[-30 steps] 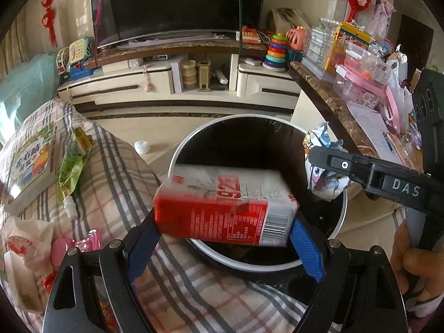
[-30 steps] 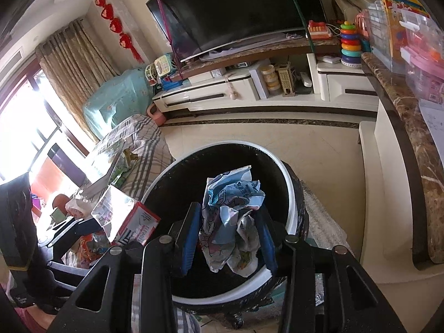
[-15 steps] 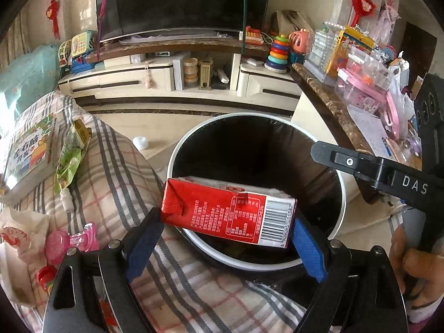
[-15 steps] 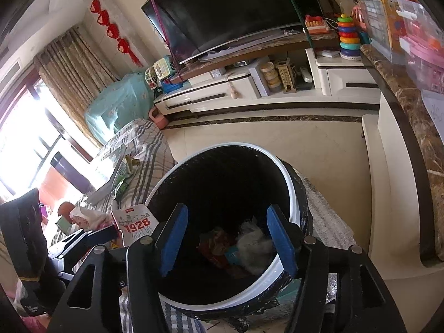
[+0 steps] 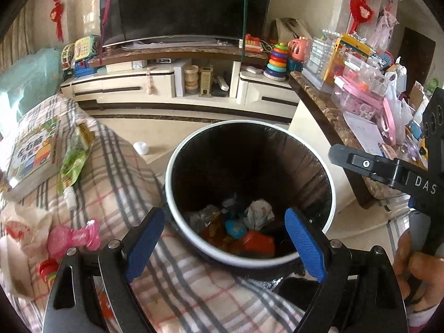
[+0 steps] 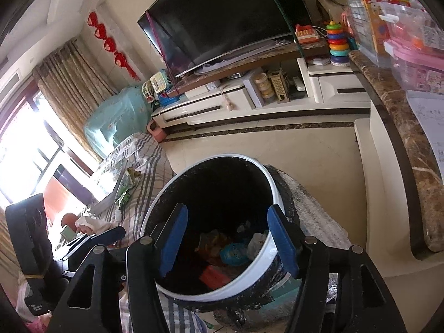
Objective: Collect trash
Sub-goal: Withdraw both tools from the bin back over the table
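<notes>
Trash fills the bottom of the black-lined bin (image 5: 327, 194): a red carton (image 5: 256, 242), a crumpled white wrapper (image 5: 259, 213), a blue scrap, all loose. More waits on the plaid blanket (image 5: 116, 172) just left of the bin: a green snack pouch (image 5: 73, 161) and a crumpled white bag (image 5: 22, 222). I judge both light, soft and crinkly, the pouch probably slick, so I would pinch a flat edge or a bunched fold. My left gripper (image 5: 222, 241) and right gripper (image 6: 226, 238) both hover over the bin, jaws spread wide, holding nothing. A book (image 5: 30, 158) lies beside the pouch.
</notes>
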Motion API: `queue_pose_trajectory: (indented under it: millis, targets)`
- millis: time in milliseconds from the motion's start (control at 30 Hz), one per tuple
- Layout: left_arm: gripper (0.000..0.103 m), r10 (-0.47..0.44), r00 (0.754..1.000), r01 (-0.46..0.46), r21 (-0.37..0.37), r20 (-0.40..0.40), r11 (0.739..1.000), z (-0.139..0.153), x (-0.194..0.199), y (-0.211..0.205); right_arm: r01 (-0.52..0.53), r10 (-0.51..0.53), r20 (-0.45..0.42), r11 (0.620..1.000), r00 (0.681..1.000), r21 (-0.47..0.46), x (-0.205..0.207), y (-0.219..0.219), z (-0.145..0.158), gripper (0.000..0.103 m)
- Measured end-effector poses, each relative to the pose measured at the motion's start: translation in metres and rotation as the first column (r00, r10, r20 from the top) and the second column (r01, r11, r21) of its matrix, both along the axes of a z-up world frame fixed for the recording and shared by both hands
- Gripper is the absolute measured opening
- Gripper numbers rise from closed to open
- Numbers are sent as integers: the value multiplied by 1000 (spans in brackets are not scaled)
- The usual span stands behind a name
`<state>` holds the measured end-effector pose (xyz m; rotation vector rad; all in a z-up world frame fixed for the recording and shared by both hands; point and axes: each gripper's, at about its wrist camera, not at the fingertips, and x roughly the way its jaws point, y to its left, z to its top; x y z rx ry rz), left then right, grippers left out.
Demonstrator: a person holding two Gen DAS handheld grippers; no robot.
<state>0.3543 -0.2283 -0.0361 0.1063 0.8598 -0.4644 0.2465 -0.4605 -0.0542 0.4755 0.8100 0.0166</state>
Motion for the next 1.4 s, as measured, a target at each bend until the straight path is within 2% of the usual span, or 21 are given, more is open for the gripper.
queue_pose_trajectory:
  millis: [100,167,367,633,867,1000,1100,1400]
  targets:
    - [89,13,1000,-13,-10,-2,1000,-2,-13,16,4,-4,3,1000,1000,-1,-7,2,2,64]
    - [89,37,999,-38,-27,-11,999,-4,-24,30,0,0,9,1000,1000,-3,-13,7,3,72]
    - [89,111,994,-112,-59,-17,992,-5,-60,71,-30,31,25,999,999,-22,-29,35,5,86]
    - [89,215,976,-216,-78,-22,973,-3,-103,122,-122,122,18,993,992,-2,-46,90,-3,90]
    - [89,310,950,-312,-90,-35,946,-4,-131,162,-208,208,21,978,978,-4,-56,136,-11,91]
    - [89,366,930,-367,-79,-23,927,-2,-140,176,-242,242,19,970,970,-10,-56,157,-18,91]
    - [90,407,914,-406,-62,-9,912,-4,-152,185,-253,253,18,967,967,-39,-56,170,-20,96]
    - [92,478,879,-478,-19,4,878,-2,-174,200,-299,299,-7,954,954,-7,-55,204,-36,96]
